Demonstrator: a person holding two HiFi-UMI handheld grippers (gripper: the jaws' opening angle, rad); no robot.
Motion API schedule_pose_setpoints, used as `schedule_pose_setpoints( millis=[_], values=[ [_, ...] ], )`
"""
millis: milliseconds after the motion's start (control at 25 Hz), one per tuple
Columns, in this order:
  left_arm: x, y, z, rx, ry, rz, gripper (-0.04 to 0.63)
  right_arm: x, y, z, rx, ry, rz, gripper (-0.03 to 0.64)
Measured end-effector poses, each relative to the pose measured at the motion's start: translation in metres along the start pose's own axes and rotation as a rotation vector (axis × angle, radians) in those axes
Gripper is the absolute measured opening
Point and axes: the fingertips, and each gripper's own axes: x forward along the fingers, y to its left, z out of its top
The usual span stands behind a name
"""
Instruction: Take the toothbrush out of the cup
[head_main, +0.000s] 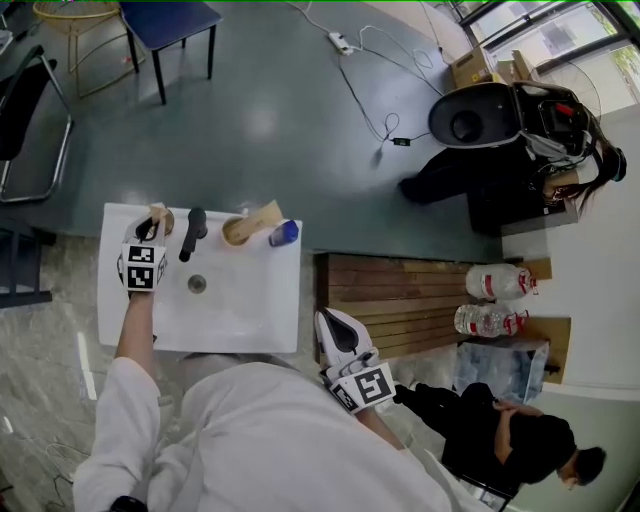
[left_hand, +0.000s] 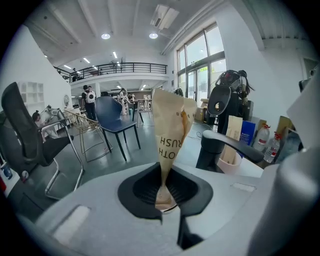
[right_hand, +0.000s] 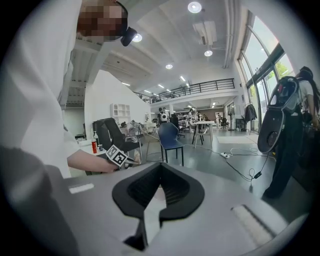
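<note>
- Here we are at the sink (head_main: 260, 300), with the black faucet (head_main: 192, 232) as our marker. The cup (head_main: 164, 222) sits just left of the faucet.
- Our left gripper (left_hand: 164, 186) is clamped tight on the toothbrush (left_hand: 169, 125). It is in its tan paper sleeve and stands upright between the pads.
- We judge the grab done and the lift not yet finished. The sleeve's lower end drops toward a pale round rim under the jaws, so it is either in the cup or barely above it; we cannot tell which.
- What's left, as we read it, is to raise it straight up clear of the rim and carry it away from the faucet.
- On to the containers: that cup shows nothing but the toothbrush we hold, though the gripper covers most of it.
- Just right of the faucet, a second cup (head_main: 235, 231) holds another paper pack (head_main: 264, 213), leaning out. A blue item (head_main: 284, 233) is just beyond it, and we cannot say whether it is in the cup or beside it.
- Our right gripper (right_hand: 159, 187) is well away from the faucet, close to our body, its jaws pressed together on nothing.
</note>
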Motion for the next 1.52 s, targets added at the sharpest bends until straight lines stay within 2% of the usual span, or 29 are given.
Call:
schedule_pose_setpoints(
  millis=[840, 1520],
  values=[
    [-0.072, -0.006, 0.058, 0.021, -0.156, 0.029, 0.028, 0.042, 0.017, -0.024, 0.03, 0.012, 0.131, 0.005],
    [-0.116, -0.01, 0.073, 0.063, -0.182, 0.066, 0.028, 0.084, 0.012, -0.052, 0.029, 0.051, 0.175, 0.008]
  ],
)
